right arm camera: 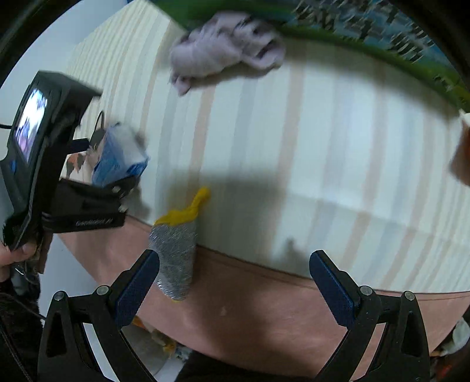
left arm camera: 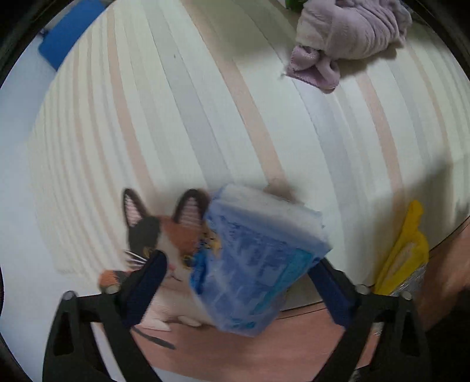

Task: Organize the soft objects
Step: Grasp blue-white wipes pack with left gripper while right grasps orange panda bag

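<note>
My left gripper (left arm camera: 239, 276) stands wide open around a blue plastic pack of white tissues (left arm camera: 252, 261), which leans against the right finger (left arm camera: 332, 291); the left finger (left arm camera: 147, 288) is apart from it. A calico cat cushion (left arm camera: 158, 241) lies behind the pack. A crumpled lilac towel (left arm camera: 346, 38) lies far right on the striped bed sheet (left arm camera: 205, 117). My right gripper (right arm camera: 235, 282) is open and empty above the bed's edge. In the right wrist view, the yellow and grey glove (right arm camera: 176, 244) lies by the left finger, the towel (right arm camera: 223, 50) lies far off, and the left gripper with the blue pack (right arm camera: 117, 158) is at left.
The yellow glove shows in the left wrist view (left arm camera: 405, 252) at the right edge of the bed. A blue flat object (left arm camera: 67, 35) lies at the far left. A green-edged patterned cloth (right arm camera: 352, 26) runs along the far side. The pink bed edge (right arm camera: 264, 308) lies below the grippers.
</note>
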Action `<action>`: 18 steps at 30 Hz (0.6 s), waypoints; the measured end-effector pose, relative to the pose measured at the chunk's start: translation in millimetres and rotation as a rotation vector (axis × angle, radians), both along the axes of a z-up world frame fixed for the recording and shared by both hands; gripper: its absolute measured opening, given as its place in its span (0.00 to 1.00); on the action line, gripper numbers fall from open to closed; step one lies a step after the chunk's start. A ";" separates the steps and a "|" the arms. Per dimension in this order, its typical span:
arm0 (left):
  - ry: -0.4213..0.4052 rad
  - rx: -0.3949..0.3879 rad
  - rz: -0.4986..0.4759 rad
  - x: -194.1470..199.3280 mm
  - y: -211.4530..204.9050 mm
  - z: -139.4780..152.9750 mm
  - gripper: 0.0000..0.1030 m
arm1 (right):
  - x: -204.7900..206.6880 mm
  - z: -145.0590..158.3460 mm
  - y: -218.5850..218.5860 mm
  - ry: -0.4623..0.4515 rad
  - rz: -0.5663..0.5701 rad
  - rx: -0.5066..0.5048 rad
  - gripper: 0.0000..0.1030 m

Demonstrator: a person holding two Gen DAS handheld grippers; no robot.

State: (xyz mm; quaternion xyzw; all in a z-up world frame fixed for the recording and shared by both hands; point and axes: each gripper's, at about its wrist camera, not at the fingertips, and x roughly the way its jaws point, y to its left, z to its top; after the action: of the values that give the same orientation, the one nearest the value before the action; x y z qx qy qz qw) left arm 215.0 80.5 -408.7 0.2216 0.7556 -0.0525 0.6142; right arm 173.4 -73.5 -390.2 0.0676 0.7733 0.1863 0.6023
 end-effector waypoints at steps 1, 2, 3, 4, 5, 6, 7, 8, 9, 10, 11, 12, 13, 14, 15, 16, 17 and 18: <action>0.008 -0.016 0.039 -0.7 2.3 -0.2 0.73 | -2.7 -2.4 3.8 0.006 -0.005 0.009 1.00; 0.015 -0.035 0.085 -2.5 5.7 -1.1 0.71 | -4.0 -4.0 6.2 0.009 -0.013 0.016 1.00; 0.014 -0.059 0.163 -4.5 12.2 -0.4 0.70 | -4.0 -5.7 8.4 0.007 -0.028 0.024 1.00; 0.014 -0.074 0.223 -5.6 17.5 0.0 0.70 | -2.7 -6.0 9.2 0.000 -0.042 0.025 1.00; 0.013 -0.094 0.287 -6.9 23.4 0.6 0.70 | 0.8 -6.0 8.5 -0.011 -0.068 0.025 1.00; 0.007 -0.128 0.374 -8.7 31.2 2.3 0.69 | 5.1 -5.7 6.8 -0.019 -0.096 0.031 1.00; 0.002 -0.150 0.431 -10.1 36.0 3.5 0.69 | 11.2 -4.8 2.4 -0.028 -0.144 0.047 1.00; -0.004 -0.168 0.480 -11.5 39.9 4.7 0.70 | 18.2 -3.9 -3.7 -0.036 -0.202 0.068 1.00; -0.010 -0.190 0.530 -13.1 43.9 6.1 0.70 | 24.1 -3.7 -8.4 -0.043 -0.250 0.083 1.00; -0.014 -0.211 0.572 -14.1 47.7 7.6 0.70 | 31.5 -3.9 -14.6 -0.049 -0.310 0.105 1.00; -0.016 -0.221 0.595 -14.6 49.0 8.3 0.69 | 38.7 -4.4 -20.3 -0.054 -0.365 0.124 1.00; -0.018 -0.226 0.619 -15.0 50.2 9.2 0.70 | 44.1 -4.7 -23.8 -0.061 -0.396 0.126 0.99; -0.020 -0.228 0.632 -16.4 52.3 8.7 0.70 | 50.5 -3.1 -28.4 -0.082 -0.423 0.116 0.97; -0.022 -0.230 0.643 -16.9 53.8 9.3 0.70 | 55.2 -0.9 -35.5 -0.105 -0.444 0.105 0.92; -0.029 -0.227 0.650 -18.4 55.5 10.3 0.70 | 57.4 4.4 -43.5 -0.138 -0.473 0.087 0.91; -0.035 -0.225 0.649 -19.8 60.6 10.7 0.70 | 56.3 10.2 -53.3 -0.167 -0.505 0.065 0.91; -0.045 -0.218 0.642 -19.2 57.7 12.8 0.70 | 54.3 17.9 -70.8 -0.205 -0.551 0.035 0.91; -0.056 -0.211 0.634 -18.3 58.8 17.2 0.70 | 51.9 24.1 -88.3 -0.235 -0.593 0.021 0.91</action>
State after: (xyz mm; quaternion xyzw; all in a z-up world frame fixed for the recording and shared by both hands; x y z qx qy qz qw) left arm 196.7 139.3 -391.5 -0.0878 0.7603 0.0694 0.6398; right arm 225.3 -161.8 -366.2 0.2744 0.6430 0.0170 0.7148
